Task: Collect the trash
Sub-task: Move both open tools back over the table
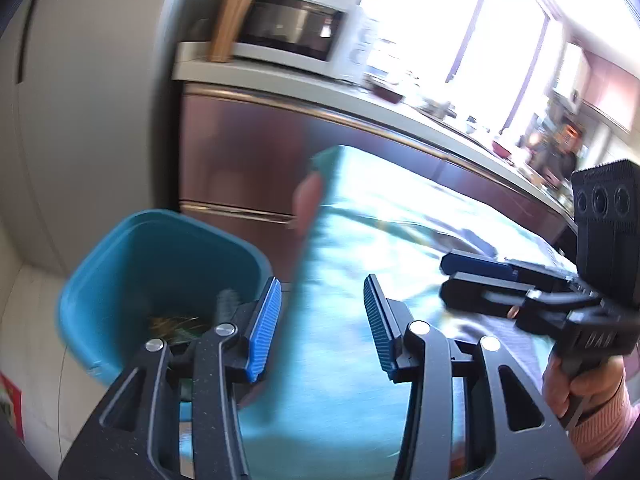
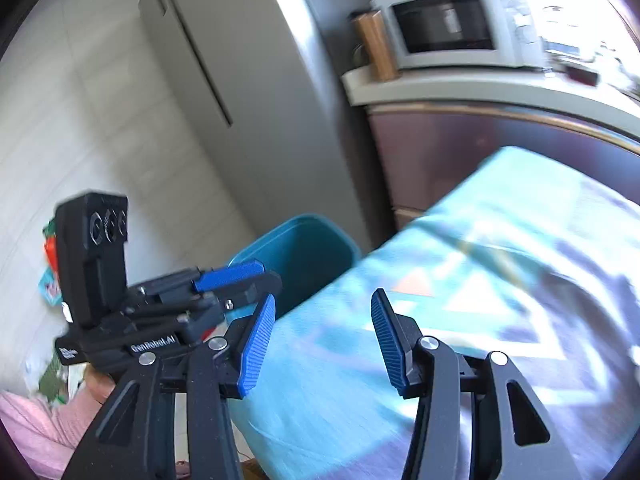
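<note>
The blue bin (image 1: 160,280) stands on the pale floor beside the brown cabinet front (image 1: 240,152), with some scraps lying at its bottom; in the right wrist view the same bin (image 2: 296,256) sits against the grey fridge (image 2: 248,100). Just beside it, the patterned turquoise cloth (image 1: 360,280) covers the near corner of the desk, blurred in both views. The left tongs (image 1: 322,320) point down at a slant over the cloth's edge, next to the bin; their blue pads (image 1: 264,328) stand spread apart with nothing between them. The right tongs (image 2: 322,340) are held at a similar downward slant over the cloth (image 2: 480,280), their jaws likewise spread and empty. In the left wrist view the right tongs (image 1: 452,280) reach in sideways from the right edge, gripped by a hand (image 1: 576,384) in a pink ribbed sleeve (image 1: 600,428). In the right wrist view the left tongs (image 2: 248,280) lie level at the left, over the bin's rim. A white microwave (image 1: 296,32) sits on the counter behind.
</note>
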`<state>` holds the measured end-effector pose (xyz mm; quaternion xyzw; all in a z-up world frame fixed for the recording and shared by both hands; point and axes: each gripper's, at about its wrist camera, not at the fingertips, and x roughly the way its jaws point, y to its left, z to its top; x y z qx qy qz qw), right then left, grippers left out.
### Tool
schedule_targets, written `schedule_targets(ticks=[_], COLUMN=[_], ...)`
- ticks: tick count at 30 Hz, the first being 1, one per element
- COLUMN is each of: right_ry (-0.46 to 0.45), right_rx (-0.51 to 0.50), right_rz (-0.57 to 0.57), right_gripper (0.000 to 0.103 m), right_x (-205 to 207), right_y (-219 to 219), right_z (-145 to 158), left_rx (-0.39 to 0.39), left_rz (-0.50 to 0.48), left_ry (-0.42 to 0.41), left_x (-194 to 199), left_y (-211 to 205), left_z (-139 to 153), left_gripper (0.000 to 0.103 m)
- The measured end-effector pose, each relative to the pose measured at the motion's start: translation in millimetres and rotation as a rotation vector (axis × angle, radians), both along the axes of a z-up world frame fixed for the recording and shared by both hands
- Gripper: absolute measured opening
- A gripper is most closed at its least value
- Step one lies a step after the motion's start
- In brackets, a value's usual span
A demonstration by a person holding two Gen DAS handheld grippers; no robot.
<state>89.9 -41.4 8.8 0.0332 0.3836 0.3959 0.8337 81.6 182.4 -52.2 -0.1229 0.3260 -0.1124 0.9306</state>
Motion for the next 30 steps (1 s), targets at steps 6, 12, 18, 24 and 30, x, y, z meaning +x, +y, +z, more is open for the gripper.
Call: schedule_targets(ticks=[6, 12, 18, 24, 30], right_ry=[-0.038, -0.05, -0.068, -0.092, -0.089], right_rx=[0.024, 0.024, 0.032, 0.015, 0.009], right_rz=[-0.162, -0.36, -0.544, -0.712, -0.819], right_gripper=[0.048, 0.048, 0.049, 0.053, 0.057], right_x=[-9.3, -21.2, -35.5, -57.0, -73.2], right_y=[-74.2, -152.4, -226.9, -280.8, -317.8], right_z=[12.7, 12.3, 11.2, 9.1, 0.9], left_rx=[0.008, 0.018, 0.024, 0.019, 0.004], left_rz=[-0.121, -0.241, -0.346, -0.416, -0.45], left_ry=[0.003, 0.019, 0.045, 0.068, 0.105], left_x=[11.5, 29.0, 50.8, 79.9, 111.3], left_y=[-55.8, -114.1, -172.5, -217.7, -257.3], left_z=[2.9, 0.9, -0.6, 4.3, 5.0], left_gripper=[0.044, 0.044, 0.045, 0.048, 0.049])
